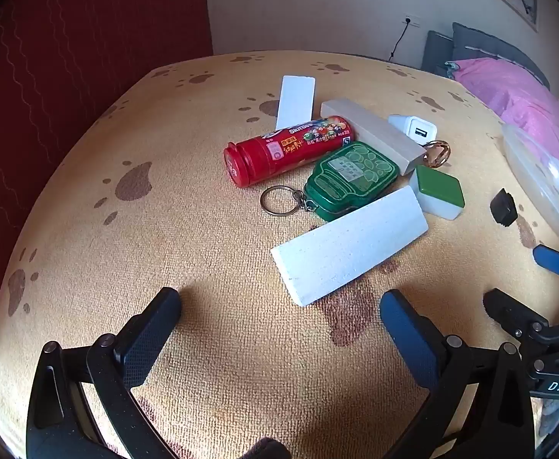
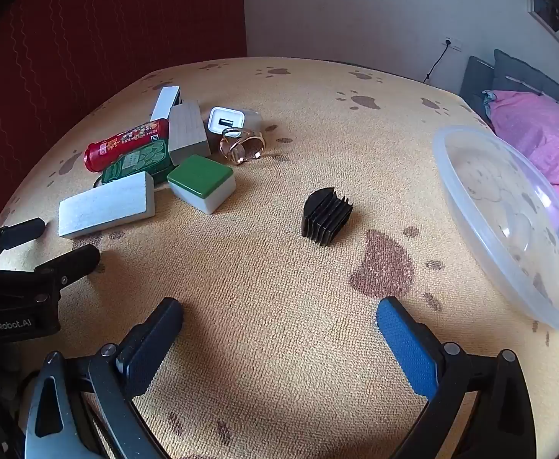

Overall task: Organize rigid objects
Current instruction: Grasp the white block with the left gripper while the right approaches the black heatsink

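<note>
1. The left gripper (image 1: 280,308) hangs over a tan cloth (image 1: 210,344) printed with brown paw marks, jaws spread wide with nothing between them; its two fingers sit at the lower left and lower right of the left wrist view.
2. The right gripper (image 2: 279,315) is likewise fully released and empty, over bare cloth in the lower middle of the right wrist view.
3. A cluster of rigid objects lies in the centre of the left wrist view and in the upper left of the right wrist view.
4. A red candy tube (image 1: 287,149) lies on its side, its cap toward the left of the frame.
5. Just below and right of it, a green tin (image 1: 350,179) with a key ring (image 1: 278,200) touches the tube.
6. A long white block (image 1: 350,244) lies slantwise at the front of the cluster, its upper end against the tin.
7. A green-topped white tile (image 1: 440,191) sits just right of that block.
8. Behind them lie a pale wooden block (image 1: 375,134), a white USB charger (image 1: 413,128), a gold ring (image 1: 438,153) and a second white block (image 1: 296,101) at the back.
9. A small black ribbed part (image 2: 327,214) stands apart in the centre of the right wrist view, between the cluster and a clear plastic bowl (image 2: 451,176) at the right edge.
10. The bowl holds none of the objects.
</note>
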Demonstrator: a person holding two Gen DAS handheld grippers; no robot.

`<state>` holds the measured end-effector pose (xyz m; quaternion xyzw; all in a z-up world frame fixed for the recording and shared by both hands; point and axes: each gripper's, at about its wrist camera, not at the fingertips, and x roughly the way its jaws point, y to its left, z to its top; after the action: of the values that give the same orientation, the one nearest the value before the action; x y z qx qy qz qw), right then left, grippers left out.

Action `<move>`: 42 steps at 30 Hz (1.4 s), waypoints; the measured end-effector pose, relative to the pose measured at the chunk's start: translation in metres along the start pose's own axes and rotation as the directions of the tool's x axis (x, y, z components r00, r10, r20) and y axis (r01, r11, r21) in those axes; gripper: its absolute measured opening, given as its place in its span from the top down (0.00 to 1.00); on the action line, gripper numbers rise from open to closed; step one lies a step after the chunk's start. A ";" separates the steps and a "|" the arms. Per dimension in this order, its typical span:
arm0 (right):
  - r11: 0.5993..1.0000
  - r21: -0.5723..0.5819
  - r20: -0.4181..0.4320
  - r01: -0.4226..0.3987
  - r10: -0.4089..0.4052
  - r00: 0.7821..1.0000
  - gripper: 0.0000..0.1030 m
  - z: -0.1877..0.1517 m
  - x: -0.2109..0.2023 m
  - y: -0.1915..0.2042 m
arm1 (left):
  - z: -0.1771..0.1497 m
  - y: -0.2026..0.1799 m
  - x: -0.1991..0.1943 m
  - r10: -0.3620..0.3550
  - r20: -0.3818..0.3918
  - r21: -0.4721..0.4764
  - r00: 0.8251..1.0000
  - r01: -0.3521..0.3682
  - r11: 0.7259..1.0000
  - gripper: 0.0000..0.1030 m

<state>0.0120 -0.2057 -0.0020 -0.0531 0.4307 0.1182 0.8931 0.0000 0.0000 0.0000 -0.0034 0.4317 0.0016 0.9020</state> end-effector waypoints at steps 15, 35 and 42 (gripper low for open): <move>1.000 -0.002 -0.003 0.002 -0.002 1.000 0.00 0.000 0.000 -0.001 | 0.001 -0.001 0.000 -0.009 -0.002 0.012 1.000 0.009 1.000 0.00; 1.000 0.011 0.006 -0.019 0.019 1.000 0.00 -0.001 -0.002 -0.003 | 0.025 -0.040 0.008 -0.063 0.059 0.262 0.996 0.045 0.964 0.35; 0.999 0.024 0.013 -0.033 0.033 0.999 0.00 0.000 -0.003 -0.005 | 0.017 -0.040 0.003 -0.131 0.051 0.234 0.990 0.116 0.965 0.56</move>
<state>0.0113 -0.2108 -0.0001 -0.0346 0.4273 0.1280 0.8943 0.0151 -0.0398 0.0084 0.0745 0.3978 -0.1047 0.9085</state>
